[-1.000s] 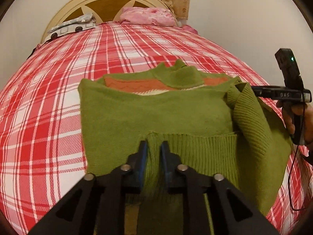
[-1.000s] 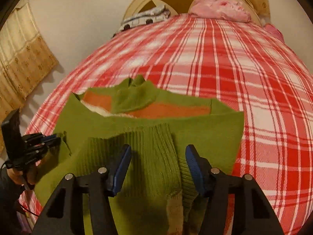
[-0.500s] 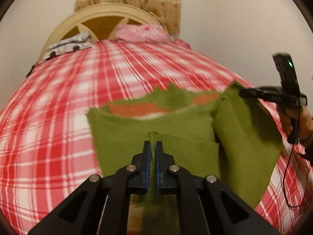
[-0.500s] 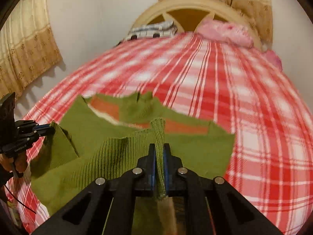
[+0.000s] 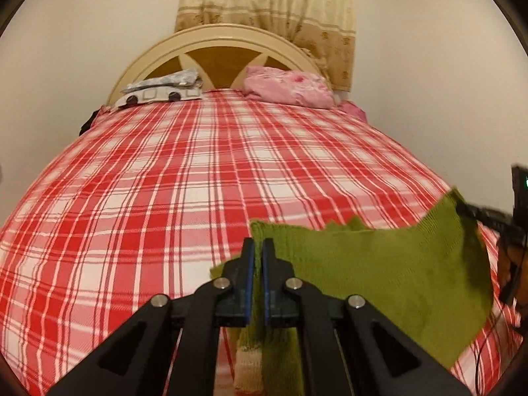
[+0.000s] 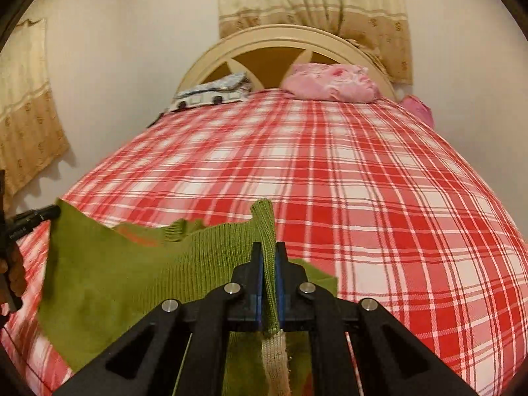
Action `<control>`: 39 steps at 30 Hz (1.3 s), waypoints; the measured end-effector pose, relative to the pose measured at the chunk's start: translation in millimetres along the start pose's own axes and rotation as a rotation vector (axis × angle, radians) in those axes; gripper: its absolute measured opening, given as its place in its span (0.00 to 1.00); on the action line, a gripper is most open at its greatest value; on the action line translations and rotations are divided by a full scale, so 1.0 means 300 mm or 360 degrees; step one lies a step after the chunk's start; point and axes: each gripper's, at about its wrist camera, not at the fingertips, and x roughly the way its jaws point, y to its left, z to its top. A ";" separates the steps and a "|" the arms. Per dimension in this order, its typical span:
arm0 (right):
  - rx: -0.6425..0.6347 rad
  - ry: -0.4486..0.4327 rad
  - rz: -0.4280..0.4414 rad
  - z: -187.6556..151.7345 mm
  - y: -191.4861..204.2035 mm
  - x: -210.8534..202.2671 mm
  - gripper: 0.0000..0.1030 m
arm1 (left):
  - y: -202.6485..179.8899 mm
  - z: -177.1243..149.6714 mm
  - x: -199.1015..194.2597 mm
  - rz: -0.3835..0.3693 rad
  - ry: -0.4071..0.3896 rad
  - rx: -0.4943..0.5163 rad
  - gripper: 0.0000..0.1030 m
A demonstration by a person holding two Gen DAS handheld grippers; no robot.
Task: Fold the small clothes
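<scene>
A small green knit sweater [image 5: 379, 264] with an orange band hangs stretched between both grippers, lifted off the bed. My left gripper [image 5: 257, 250] is shut on the ribbed hem at one corner. My right gripper [image 6: 269, 257] is shut on the ribbed hem [image 6: 264, 224] at the other corner. In the left wrist view the right gripper [image 5: 488, 217] shows at the far right edge, pinching the cloth. In the right wrist view the left gripper [image 6: 36, 217] shows at the far left, with a hand [image 6: 13, 267] below it. The sweater's lower part is hidden under the gripper bodies.
A bed with a red and white plaid cover [image 5: 198, 181] fills both views. At its head stand a cream headboard [image 5: 227, 36], a pink pillow [image 5: 290, 89] and a folded patterned cloth [image 5: 161, 92]. Beige curtains [image 6: 313, 0] hang behind. A cable [image 5: 478, 356] dangles at the right.
Both grippers closed on the sweater's hem and rose, lifting the hem off the bed. The views tilted up, so more of the headboard and wall shows.
</scene>
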 end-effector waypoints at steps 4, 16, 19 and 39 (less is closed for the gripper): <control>0.0059 0.0055 -0.0043 -0.015 -0.049 0.094 0.05 | 0.007 -0.013 0.122 0.0064 0.0073 0.0009 0.05; -0.0006 0.0120 -0.0130 -0.019 -0.042 0.237 0.05 | 0.063 -0.077 0.239 0.0154 0.0171 -0.0110 0.05; -0.0026 0.0165 -0.0117 -0.024 -0.036 0.258 0.05 | 0.058 -0.099 0.265 0.0187 0.0213 -0.0089 0.08; -0.0208 0.0287 0.0113 -0.295 0.120 -0.099 0.76 | -0.142 -0.371 -0.077 0.0292 0.0191 0.0250 0.78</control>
